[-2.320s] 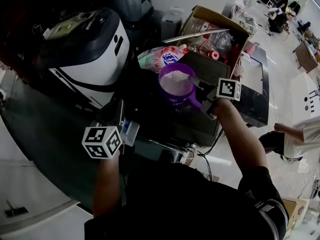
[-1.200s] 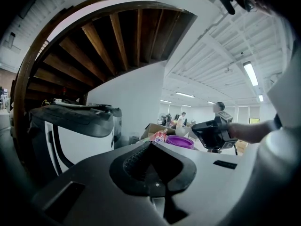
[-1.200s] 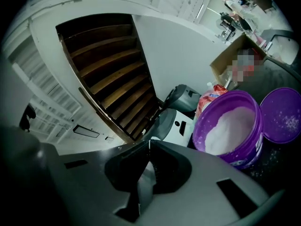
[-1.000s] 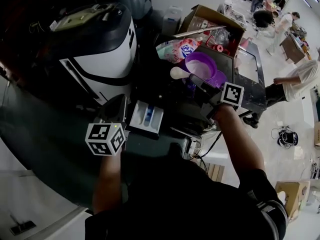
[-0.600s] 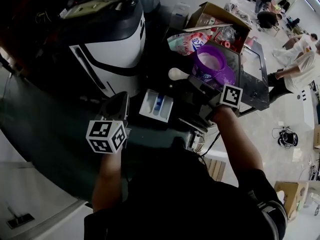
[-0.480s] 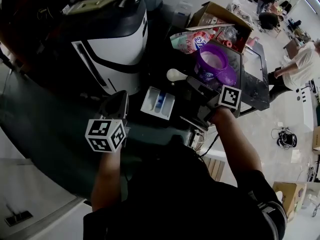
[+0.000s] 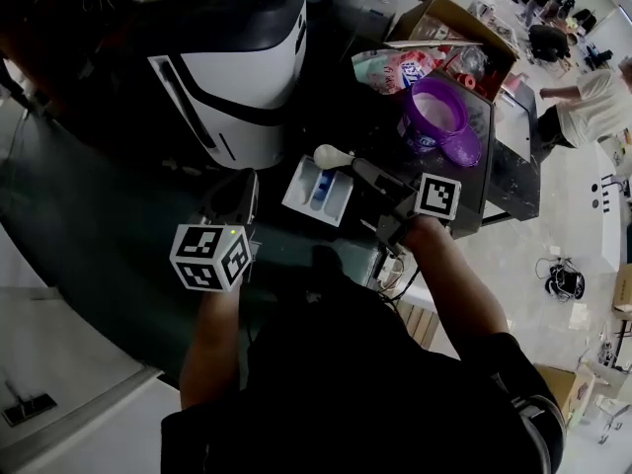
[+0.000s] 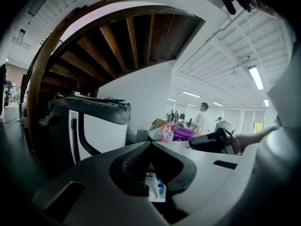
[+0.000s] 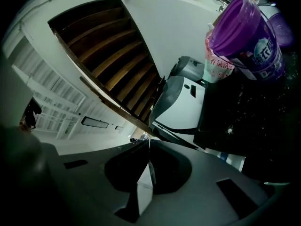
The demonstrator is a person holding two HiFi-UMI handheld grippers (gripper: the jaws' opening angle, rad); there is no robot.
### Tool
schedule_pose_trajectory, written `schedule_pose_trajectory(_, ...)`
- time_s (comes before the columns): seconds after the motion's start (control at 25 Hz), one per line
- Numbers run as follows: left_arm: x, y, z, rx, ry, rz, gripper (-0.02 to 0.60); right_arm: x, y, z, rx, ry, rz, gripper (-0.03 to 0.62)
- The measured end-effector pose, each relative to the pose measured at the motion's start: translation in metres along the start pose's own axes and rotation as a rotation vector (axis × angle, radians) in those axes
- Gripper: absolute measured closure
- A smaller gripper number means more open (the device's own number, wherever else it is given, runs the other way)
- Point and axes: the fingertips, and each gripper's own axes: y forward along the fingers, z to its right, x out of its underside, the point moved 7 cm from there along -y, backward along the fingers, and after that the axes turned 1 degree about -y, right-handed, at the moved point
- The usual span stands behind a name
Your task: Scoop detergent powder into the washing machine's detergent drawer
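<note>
The white detergent drawer (image 7: 318, 191) with a blue insert stands pulled out at the middle of the head view. My right gripper (image 7: 361, 169) is shut on the handle of a white scoop (image 7: 332, 155). The scoop's heaped bowl hangs over the drawer's far edge. In the right gripper view the thin white handle (image 9: 145, 182) shows between the closed jaws of that gripper (image 9: 148, 143). The purple powder tub (image 7: 440, 117) stands open behind and to the right. My left gripper (image 7: 242, 184) is shut and holds nothing, just left of the drawer (image 8: 155, 187).
A big white and black appliance (image 7: 237, 57) stands at the back left. A pink detergent bag (image 7: 393, 68) and a cardboard box (image 7: 464, 26) lie behind the tub. The dark worktop (image 7: 504, 181) ends at the right. A person (image 7: 585, 102) stands beyond it.
My right gripper has lifted the filled scoop out of the purple tub and carried it left and toward me to the drawer. The left gripper has held its place.
</note>
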Motion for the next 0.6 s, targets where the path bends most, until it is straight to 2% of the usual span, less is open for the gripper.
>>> schedule_pose_trajectory(0.4,0.006,0.005,-0.004,-0.013,-0.012,-0.02,0.574,0.023,0.02,0.031,0.031,0.03,-0.07,0.576)
schedule_pose_trajectory(0.6,0.007,0.005,-0.007,-0.021,-0.02,-0.015,0.574,0.036,0.026,0.046,0.104,0.046,-0.11,0.576)
